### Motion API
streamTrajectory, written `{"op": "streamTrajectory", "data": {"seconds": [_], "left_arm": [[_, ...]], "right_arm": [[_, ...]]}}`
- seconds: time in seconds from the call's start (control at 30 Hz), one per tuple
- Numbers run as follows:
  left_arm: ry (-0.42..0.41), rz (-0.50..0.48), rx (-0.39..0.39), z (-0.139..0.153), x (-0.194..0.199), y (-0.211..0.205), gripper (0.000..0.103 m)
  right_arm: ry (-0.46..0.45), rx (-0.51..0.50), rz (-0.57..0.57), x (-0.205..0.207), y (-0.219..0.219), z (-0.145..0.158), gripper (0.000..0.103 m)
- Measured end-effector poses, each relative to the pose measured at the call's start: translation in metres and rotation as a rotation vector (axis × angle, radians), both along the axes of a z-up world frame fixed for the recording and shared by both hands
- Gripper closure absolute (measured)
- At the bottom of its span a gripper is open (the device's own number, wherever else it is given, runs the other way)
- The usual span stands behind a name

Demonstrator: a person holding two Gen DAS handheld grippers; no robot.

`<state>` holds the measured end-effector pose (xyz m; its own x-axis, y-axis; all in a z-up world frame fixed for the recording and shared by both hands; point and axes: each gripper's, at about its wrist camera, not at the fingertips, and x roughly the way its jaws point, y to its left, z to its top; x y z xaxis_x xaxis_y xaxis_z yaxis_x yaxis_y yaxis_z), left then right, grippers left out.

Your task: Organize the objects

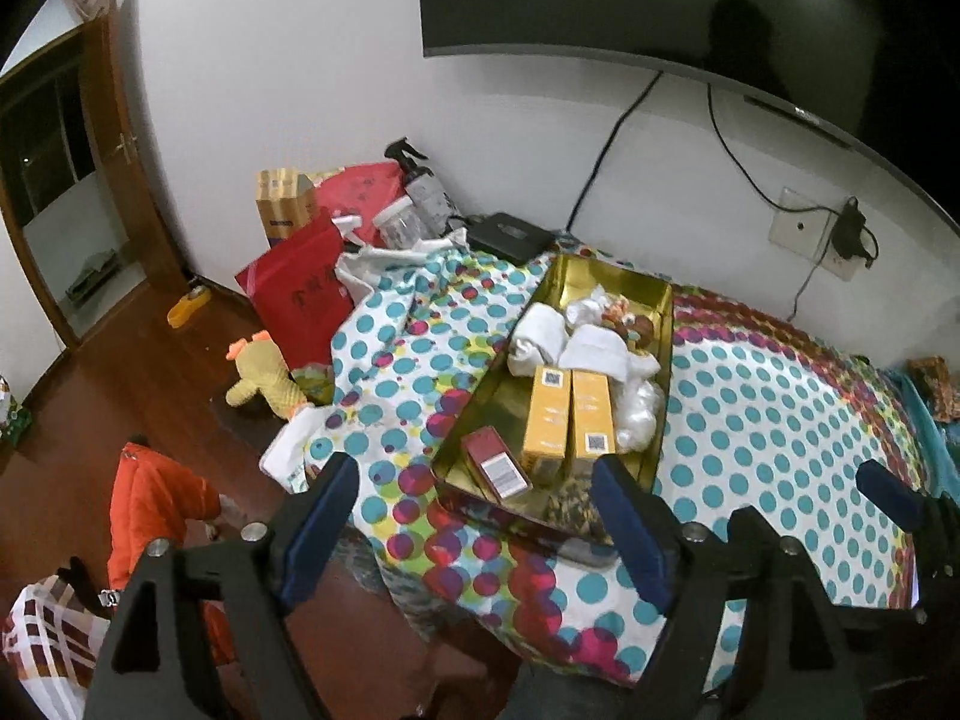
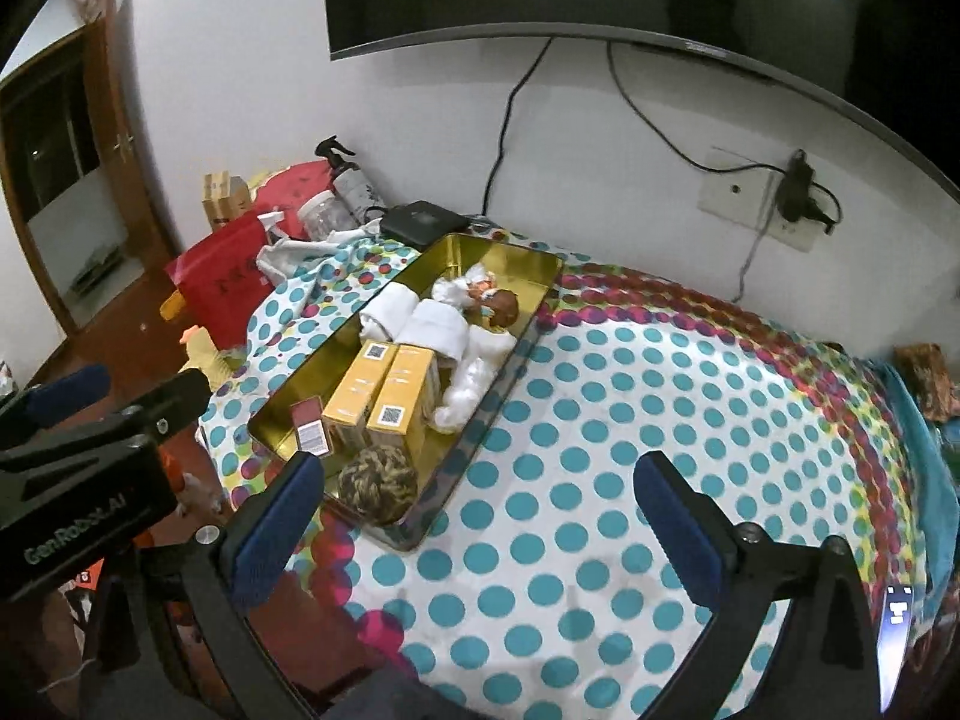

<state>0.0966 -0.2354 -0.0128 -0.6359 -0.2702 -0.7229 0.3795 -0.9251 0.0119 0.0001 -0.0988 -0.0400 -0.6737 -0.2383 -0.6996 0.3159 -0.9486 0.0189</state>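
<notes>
A gold metal tray (image 1: 606, 276) (image 2: 510, 261) lies on a polka-dot cloth. In it are two yellow boxes (image 1: 567, 414) (image 2: 384, 393), a small red box (image 1: 495, 462) (image 2: 311, 423), white rolled cloths (image 1: 540, 333) (image 2: 432, 321), a clear plastic bag (image 1: 639, 411), a small brown doll (image 2: 501, 306) and a braided brown-yellow ball (image 2: 377, 483). My left gripper (image 1: 474, 510) is open and empty, just in front of the tray's near end. My right gripper (image 2: 474, 510) is open and empty above the cloth, right of the tray's near corner.
The polka-dot cloth (image 2: 660, 420) covers the surface. Behind the tray are a black box (image 1: 507, 234), a spray bottle (image 1: 420, 192), a clear jar (image 1: 399, 225), red bags (image 1: 303, 300) and a cardboard box (image 1: 282, 204). A yellow plush toy (image 1: 264, 378) and orange garment (image 1: 159, 498) lie on the wood floor.
</notes>
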Motion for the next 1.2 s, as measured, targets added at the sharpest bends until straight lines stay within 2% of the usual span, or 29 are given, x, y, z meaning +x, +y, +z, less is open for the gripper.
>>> {"op": "streamTrajectory", "data": {"seconds": [0.27, 0.43, 0.6, 0.7, 0.83, 1.03, 1.2], "left_arm": [[-0.001, -0.015, -0.007, 0.003, 0.005, 0.011, 0.019], [-0.007, -0.035, -0.046, 0.005, 0.006, 0.023, 0.019], [-0.040, -0.021, -0.129, 0.002, 0.003, 0.033, 0.019], [-0.058, -0.030, -0.140, 0.000, 0.002, 0.035, 0.019], [-0.063, -0.049, -0.116, -0.002, 0.001, 0.034, 0.019], [-0.042, -0.088, -0.040, -0.002, 0.002, 0.030, 0.019], [-0.032, -0.084, -0.055, 0.001, 0.003, 0.032, 0.019]], "right_arm": [[0.010, 0.010, -0.010, 0.020, 0.010, 0.001, 0.000], [0.010, 0.024, -0.032, 0.028, 0.017, -0.001, 0.000], [0.007, 0.024, -0.043, 0.034, 0.023, -0.001, 0.000], [-0.004, 0.028, -0.041, 0.036, 0.021, -0.002, 0.000], [-0.006, 0.033, -0.028, 0.041, 0.017, -0.001, 0.000], [-0.002, 0.041, 0.005, 0.047, 0.009, 0.001, 0.000], [-0.017, 0.062, -0.003, 0.045, 0.005, 0.001, 0.000]]}}
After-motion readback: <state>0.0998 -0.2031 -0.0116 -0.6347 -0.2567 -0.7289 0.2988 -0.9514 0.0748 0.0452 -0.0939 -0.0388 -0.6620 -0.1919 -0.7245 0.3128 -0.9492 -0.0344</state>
